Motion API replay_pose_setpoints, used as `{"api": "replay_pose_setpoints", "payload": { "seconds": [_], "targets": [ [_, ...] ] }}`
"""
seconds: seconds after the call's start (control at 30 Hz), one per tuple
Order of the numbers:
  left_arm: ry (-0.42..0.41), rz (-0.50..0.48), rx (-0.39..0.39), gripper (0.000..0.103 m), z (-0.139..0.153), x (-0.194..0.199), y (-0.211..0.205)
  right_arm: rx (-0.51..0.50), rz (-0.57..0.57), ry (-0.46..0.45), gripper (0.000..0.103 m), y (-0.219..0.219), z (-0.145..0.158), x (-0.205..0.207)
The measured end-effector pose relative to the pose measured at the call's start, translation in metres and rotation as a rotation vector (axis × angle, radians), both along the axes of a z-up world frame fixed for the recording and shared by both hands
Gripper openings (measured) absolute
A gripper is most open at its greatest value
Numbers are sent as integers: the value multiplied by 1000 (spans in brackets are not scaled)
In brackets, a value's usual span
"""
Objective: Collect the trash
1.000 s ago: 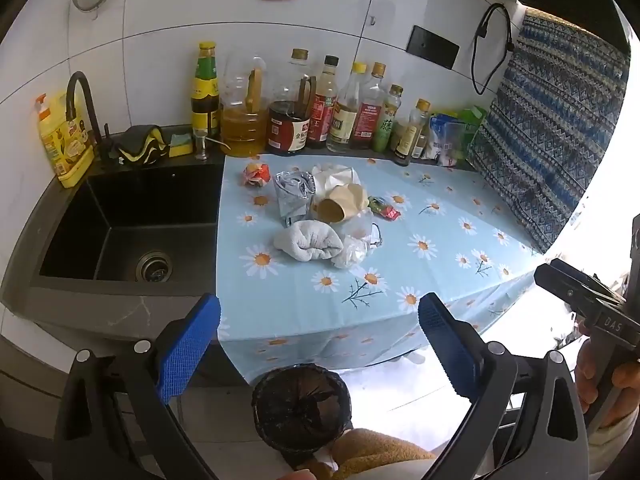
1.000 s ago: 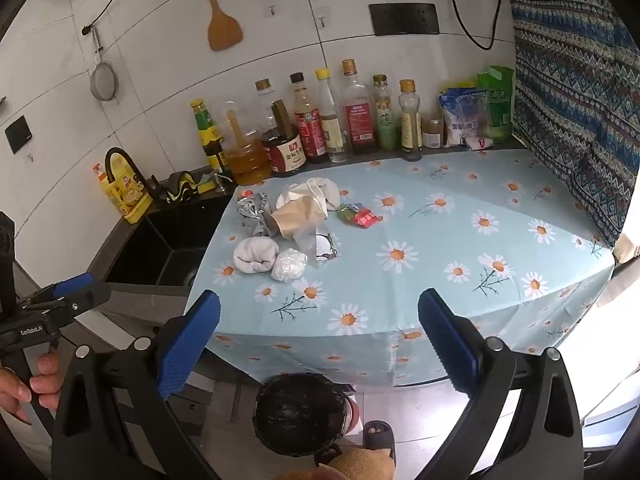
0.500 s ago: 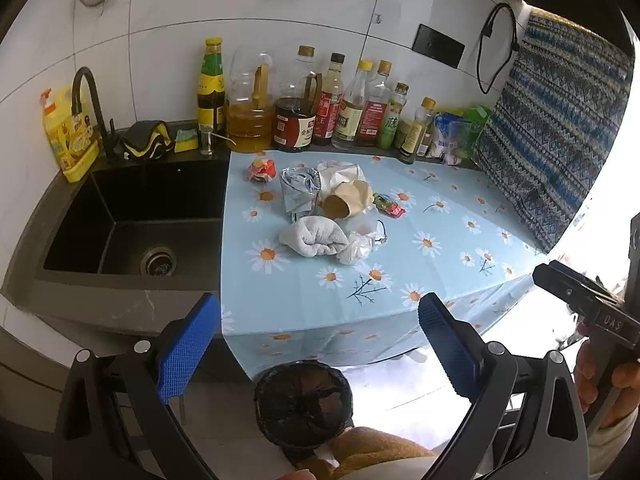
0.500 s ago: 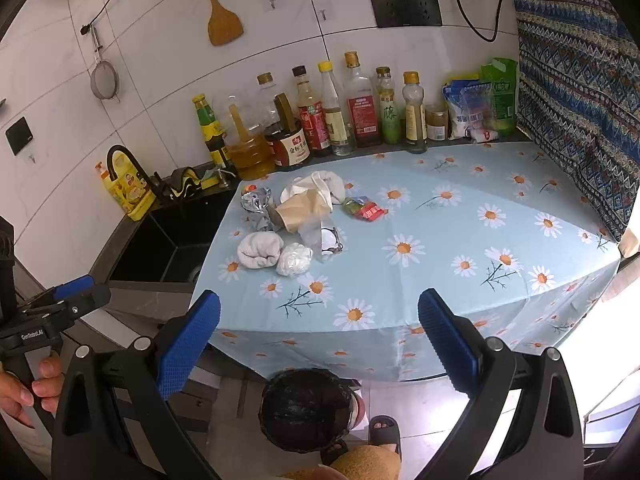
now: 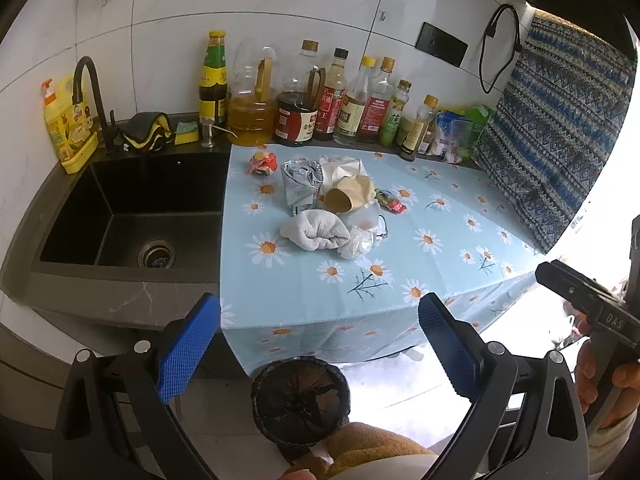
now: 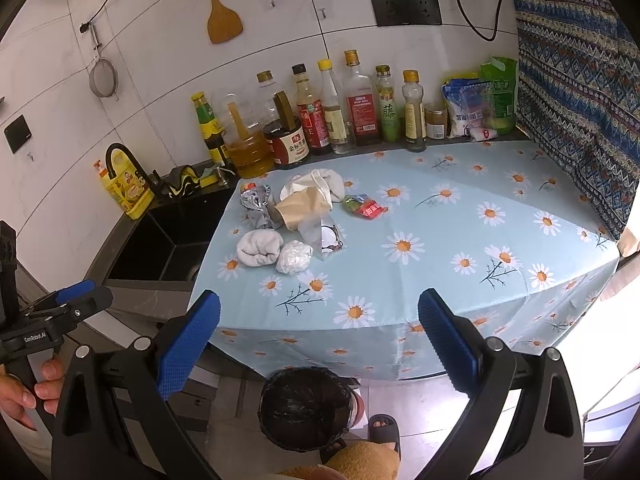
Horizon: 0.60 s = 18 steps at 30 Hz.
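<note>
A pile of trash lies on the daisy tablecloth (image 5: 440, 264): a white rolled cloth (image 5: 316, 234), a crumpled white wad (image 5: 356, 245), a silver foil bag (image 5: 301, 184), a brown paper cup (image 5: 348, 198), a red-green wrapper (image 5: 390, 202) and a red-yellow wrapper (image 5: 262, 163). The same pile shows in the right wrist view, with the cloth (image 6: 258, 246) and the cup (image 6: 302, 208). A bin with a black liner (image 5: 300, 398) (image 6: 306, 408) stands on the floor below the table's front edge. My left gripper (image 5: 318, 344) and right gripper (image 6: 318, 340) are both open and empty, in front of the table above the bin.
A black sink (image 5: 132, 216) with a tap lies left of the table. Several sauce and oil bottles (image 5: 336, 100) line the back wall. A patterned cloth (image 5: 556, 140) hangs at the right. A sandalled foot (image 6: 384, 428) stands beside the bin.
Both grippers have risen and moved a little closer to the table. The trash pile and bin have not moved.
</note>
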<state>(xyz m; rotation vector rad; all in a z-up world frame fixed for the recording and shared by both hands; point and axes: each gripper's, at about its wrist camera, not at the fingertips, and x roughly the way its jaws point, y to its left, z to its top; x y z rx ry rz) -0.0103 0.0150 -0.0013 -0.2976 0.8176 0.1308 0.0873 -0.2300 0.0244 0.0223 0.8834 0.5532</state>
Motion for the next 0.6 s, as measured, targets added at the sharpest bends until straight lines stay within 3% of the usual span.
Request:
{"api": "replay_pose_setpoints", "payload": {
  "seconds": [0.6],
  "targets": [
    [2,-24,12,96,3,0,-6,6,-6,5,98,0,-1,-8]
  ]
}}
